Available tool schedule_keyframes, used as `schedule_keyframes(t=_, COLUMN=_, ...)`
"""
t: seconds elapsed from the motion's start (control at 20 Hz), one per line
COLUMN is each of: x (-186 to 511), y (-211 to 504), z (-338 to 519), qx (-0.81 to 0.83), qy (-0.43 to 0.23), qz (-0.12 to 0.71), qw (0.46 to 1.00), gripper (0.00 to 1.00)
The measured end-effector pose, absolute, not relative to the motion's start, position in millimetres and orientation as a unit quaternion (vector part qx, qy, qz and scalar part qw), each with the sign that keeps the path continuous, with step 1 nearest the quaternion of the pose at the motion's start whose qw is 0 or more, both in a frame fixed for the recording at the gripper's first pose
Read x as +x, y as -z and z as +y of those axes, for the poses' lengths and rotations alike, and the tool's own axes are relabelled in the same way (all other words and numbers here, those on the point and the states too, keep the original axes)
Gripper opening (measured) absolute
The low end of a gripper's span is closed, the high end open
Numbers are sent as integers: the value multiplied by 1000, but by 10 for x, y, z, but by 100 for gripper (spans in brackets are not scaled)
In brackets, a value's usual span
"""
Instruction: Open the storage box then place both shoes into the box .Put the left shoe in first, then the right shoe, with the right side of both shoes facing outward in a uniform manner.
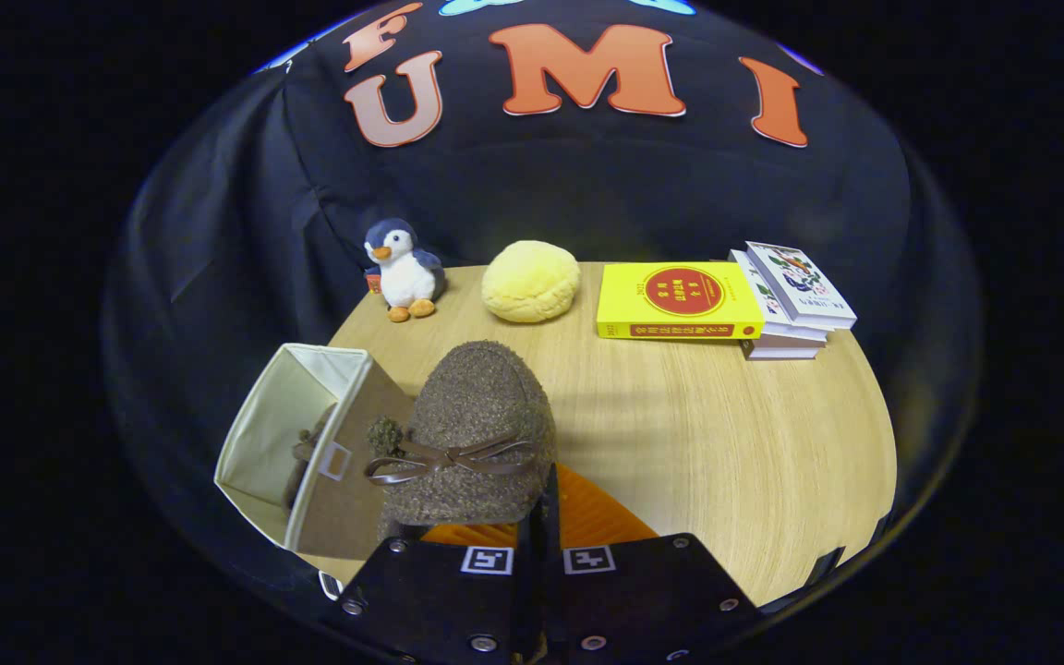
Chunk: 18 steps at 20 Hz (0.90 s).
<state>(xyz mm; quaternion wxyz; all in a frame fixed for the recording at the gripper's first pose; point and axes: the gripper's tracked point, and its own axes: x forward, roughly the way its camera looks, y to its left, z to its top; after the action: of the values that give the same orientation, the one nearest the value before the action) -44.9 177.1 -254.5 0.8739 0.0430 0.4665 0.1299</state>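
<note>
Wood-grain worktop (726, 462), black cloth booth wall behind it. My tongs (539, 517) are closed on the right shoe (472, 434): brown fuzzy slipper with a thin brown bow across it, toe pointing away from me. Fingers are squeezed nearly together, pinching the shoe's near edge; one finger (546, 499) shows as a narrow strip beside the heel end. Shoe looks lifted off the worktop, can't tell for sure.

Storage box (296, 443) sits just left of the shoe, cream fabric lining, tipped on its side with the open mouth facing left and toward me. Brown side panel with a small pull tab faces the shoe. Something brown and fuzzy lies inside the box, likely the left shoe (306, 457), mostly hidden.

Far side of the worktop, left to right: plush penguin (403, 270), yellow round cushion (530, 281), yellow book (680, 300), then a stack of white books (795, 296) touching the yellow one. All well apart from the box.
</note>
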Motion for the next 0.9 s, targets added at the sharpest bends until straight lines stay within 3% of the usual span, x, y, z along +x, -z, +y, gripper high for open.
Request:
schedule_keyframes(t=0.5, x=-425, y=2137, z=3126, qx=61, qy=-195, qz=482, qw=852, gripper=6)
schedule_keyframes(t=0.9, x=-523, y=2325, z=3816, qx=52, qy=-209, qz=510, qw=833, gripper=6)
